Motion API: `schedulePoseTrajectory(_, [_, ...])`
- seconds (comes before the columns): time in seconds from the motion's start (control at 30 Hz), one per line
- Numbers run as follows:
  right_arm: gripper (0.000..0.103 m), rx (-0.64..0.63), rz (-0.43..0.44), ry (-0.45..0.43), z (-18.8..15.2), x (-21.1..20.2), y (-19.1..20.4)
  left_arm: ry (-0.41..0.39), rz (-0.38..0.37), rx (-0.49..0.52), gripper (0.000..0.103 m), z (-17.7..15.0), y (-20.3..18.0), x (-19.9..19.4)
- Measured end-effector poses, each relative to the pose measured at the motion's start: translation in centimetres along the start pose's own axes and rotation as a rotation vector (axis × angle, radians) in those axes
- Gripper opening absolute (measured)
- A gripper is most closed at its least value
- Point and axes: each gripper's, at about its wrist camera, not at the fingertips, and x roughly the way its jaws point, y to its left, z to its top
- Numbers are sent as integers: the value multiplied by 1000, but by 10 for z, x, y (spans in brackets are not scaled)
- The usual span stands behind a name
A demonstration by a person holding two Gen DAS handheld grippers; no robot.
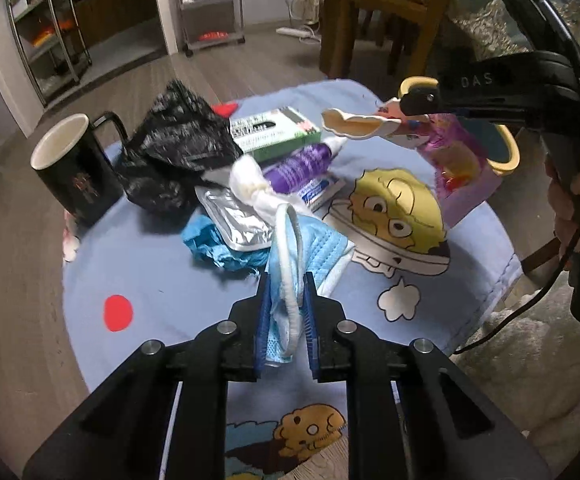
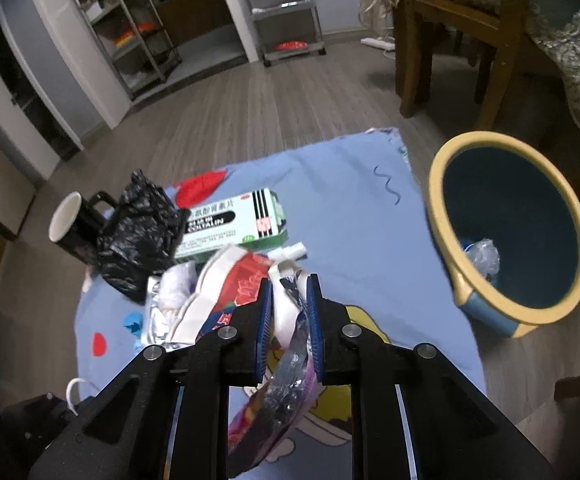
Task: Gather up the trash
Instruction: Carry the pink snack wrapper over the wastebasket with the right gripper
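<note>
The bin (image 2: 442,184) stands at the right edge of the blue cloth (image 1: 162,280), with litter heaped mid-cloth. The right hand-held gripper (image 2: 288,320) is clamped on a floppy snack wrapper (image 2: 286,392), which may catch the rim. The left hand-held gripper (image 1: 286,316) pinches a face mask (image 1: 322,244) partly by its loop, which might slip. The green box (image 2: 230,228) reads "COXTALIN".

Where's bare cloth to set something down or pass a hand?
Bare: the blue cloth between the medicine box and the bin, and around the red dot. Crowded: from the mug and black bag to the box.
</note>
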Motion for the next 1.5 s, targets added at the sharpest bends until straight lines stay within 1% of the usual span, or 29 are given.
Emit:
schedulePoseTrajectory(0.2, [19, 45, 23, -36, 0, -28, -13, -28, 9, 12, 13, 3, -7, -15])
schedulePoseTrajectory(0.33, [18, 63, 28, -53, 1, -42, -22, -70, -3, 23, 13, 9, -15, -32])
schedulePoseTrajectory(0.47, [18, 65, 39, -64, 6, -56, -29, -99, -18, 22, 13, 12, -19, -40])
schedulePoseTrajectory(0.73, [18, -34, 17, -105, 29, -89, -42, -123, -44, 24, 13, 15, -23, -44])
schedulePoseTrajectory(0.8, [18, -23, 36, -119, 34, -94, -51, -122, -51, 21, 13, 15, -23, -42])
schedulePoseTrajectory(0.87, [18, 27, 62, -119, 32, -92, -61, -120, -58, 20, 13, 16, -23, -40])
schedulePoseTrajectory(1.0, [18, 129, 90, -60, 29, -71, -81, -115, -84, 7, 13, 19, -27, -34])
schedulePoseTrajectory(1.23, [18, 185, 99, -4, 32, -52, -95, -86, -119, 46, 13, 22, -47, -16])
schedulePoseTrajectory(1.33, [19, 177, 88, 18, 33, -44, -94, -69, -113, 68, 13, 22, -54, -9])
schedulePoseTrajectory(1.4, [18, 141, 68, 55, 32, -35, -88, -52, -94, 72, 13, 22, -55, -4])
schedulePoseTrajectory(1.5, [19, 27, 0, 140, 30, -9, -72, -40, -83, 32, 13, 23, -48, 0])
